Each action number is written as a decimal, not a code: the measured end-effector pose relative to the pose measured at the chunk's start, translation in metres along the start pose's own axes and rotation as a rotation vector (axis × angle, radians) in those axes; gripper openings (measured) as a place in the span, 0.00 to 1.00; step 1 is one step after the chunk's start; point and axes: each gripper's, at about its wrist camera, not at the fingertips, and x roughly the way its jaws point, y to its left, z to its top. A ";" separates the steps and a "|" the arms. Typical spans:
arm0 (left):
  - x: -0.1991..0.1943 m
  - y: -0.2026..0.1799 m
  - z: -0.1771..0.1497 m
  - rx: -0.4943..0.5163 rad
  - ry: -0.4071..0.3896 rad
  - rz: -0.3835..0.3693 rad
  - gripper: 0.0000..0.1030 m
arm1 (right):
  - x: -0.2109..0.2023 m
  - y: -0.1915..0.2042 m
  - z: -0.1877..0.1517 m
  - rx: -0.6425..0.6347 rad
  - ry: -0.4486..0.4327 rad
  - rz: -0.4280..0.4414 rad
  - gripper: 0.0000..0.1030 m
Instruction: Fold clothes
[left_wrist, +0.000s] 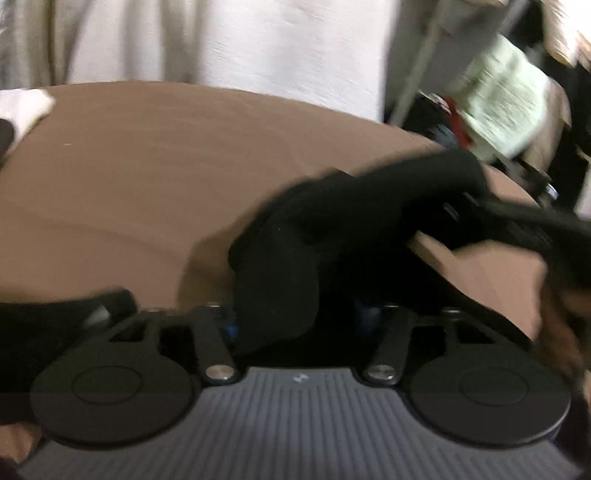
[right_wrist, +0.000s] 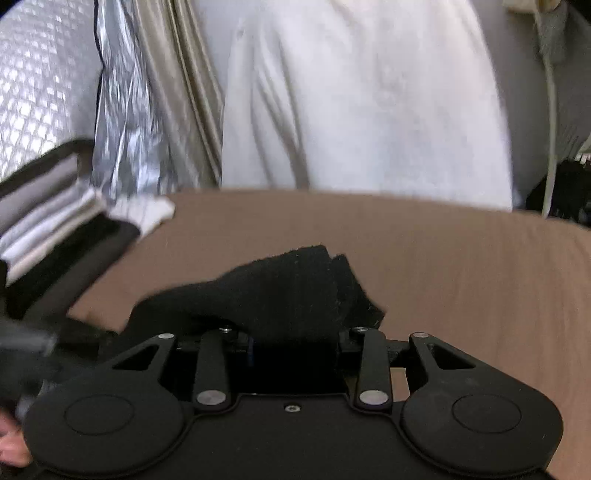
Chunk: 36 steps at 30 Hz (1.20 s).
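A small black garment (left_wrist: 369, 206) hangs stretched above the brown cloth-covered surface (left_wrist: 129, 184). One end disappears between the jaws of my left gripper (left_wrist: 291, 314), which looks shut on it; the fingertips are hidden by the cloth. The other end runs up and right to my blurred right gripper (left_wrist: 524, 225). In the right wrist view the same black garment (right_wrist: 288, 288) bunches over the front of my right gripper (right_wrist: 295, 332), hiding its fingertips, and it seems pinched there. My left gripper (right_wrist: 26, 343) shows as a blur at the left edge.
A stack of folded clothes (right_wrist: 48, 229) in white, grey and black sits at the left edge of the brown surface (right_wrist: 461, 277). White fabric (right_wrist: 351, 92) and silver quilted material (right_wrist: 37, 74) hang behind. Clutter with a pale green item (left_wrist: 506, 99) lies beyond the right edge.
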 end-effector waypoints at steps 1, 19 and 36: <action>-0.004 -0.003 0.001 0.010 0.023 -0.034 0.46 | -0.001 -0.003 0.001 0.007 0.001 0.005 0.39; -0.055 0.047 0.002 -0.186 -0.336 0.016 0.54 | -0.003 0.069 -0.021 -0.252 0.198 0.539 0.22; -0.011 0.023 -0.002 -0.132 -0.015 -0.133 0.18 | -0.066 0.028 0.018 -0.322 0.140 0.609 0.68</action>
